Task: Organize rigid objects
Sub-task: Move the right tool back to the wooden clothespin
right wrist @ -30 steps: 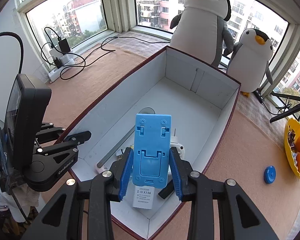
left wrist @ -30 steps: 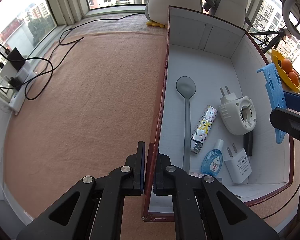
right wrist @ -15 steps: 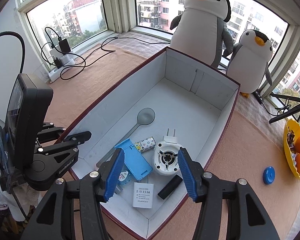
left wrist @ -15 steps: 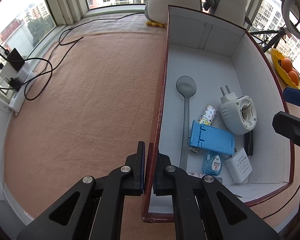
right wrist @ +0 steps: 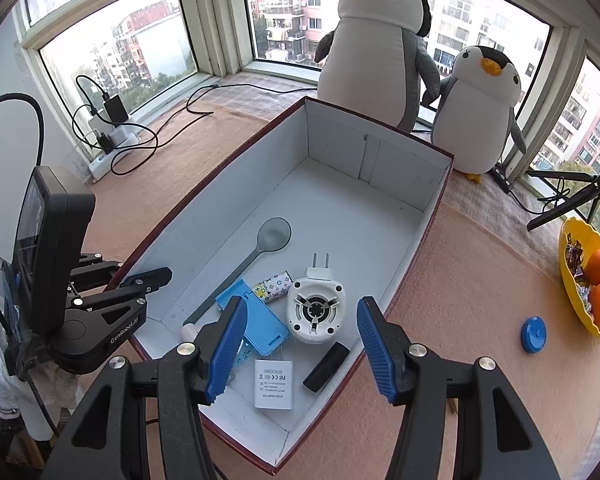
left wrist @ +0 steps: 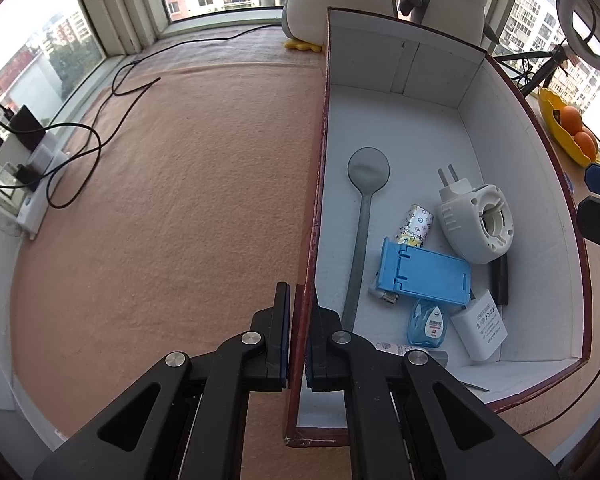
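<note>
My right hand-held gripper (right wrist: 300, 344) hangs spread over the box (right wrist: 416, 236); the blue disc (right wrist: 533, 335) lies right of it, nearer than to my left hand-held gripper (left wrist: 299, 322), which pinches the box wall.

White inside, dark red outside on box (right wrist: 236, 184); blue phone stand (left wrist: 426, 276); grey spoon (left wrist: 366, 184); monogram-patterned lighter (left wrist: 414, 226).

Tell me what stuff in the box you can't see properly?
- Patterned tube: lower end hidden under the blue stand, both views.
- Little blue bottle: right wrist view, mostly behind the right tool's finger.
- White charger: label print too small to read.
- Pink item: left wrist view, behind the left tool.
</note>
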Motion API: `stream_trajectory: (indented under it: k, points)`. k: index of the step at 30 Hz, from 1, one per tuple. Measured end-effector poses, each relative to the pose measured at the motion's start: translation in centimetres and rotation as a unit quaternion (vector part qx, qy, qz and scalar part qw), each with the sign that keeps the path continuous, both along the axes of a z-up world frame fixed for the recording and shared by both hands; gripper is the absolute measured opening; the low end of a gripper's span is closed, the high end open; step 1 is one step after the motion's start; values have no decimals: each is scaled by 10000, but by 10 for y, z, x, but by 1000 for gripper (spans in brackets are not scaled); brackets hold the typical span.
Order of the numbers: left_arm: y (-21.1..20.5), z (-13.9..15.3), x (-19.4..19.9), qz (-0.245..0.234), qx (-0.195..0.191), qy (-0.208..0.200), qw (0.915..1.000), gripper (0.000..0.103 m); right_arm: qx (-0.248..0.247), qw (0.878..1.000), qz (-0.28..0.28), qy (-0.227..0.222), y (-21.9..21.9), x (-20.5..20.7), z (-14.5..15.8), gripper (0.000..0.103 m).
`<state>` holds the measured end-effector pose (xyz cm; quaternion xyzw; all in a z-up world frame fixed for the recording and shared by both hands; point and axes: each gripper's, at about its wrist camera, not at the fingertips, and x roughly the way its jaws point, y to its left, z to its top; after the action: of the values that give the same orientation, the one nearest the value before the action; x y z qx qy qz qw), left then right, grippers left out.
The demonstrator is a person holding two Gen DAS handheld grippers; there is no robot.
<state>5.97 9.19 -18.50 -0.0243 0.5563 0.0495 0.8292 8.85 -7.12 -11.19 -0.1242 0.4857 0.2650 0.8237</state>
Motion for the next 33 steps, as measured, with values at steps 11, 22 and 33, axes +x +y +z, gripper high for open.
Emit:
stream_trajectory:
  k: [11, 22, 33]
  points:
    - [-1, 0, 2, -130, 13, 47, 9999, 5, 101, 9957, -922, 47, -75, 21, 3, 53]
    - [-1, -2, 8, -339, -2, 207, 9992, 5, -256, 9837, -1669, 614, -142, 31, -52, 53]
    - [-2, -5, 12, -494, 6, 279, 9984, 5, -651, 9790, -1686, 943, -140, 40, -99, 53]
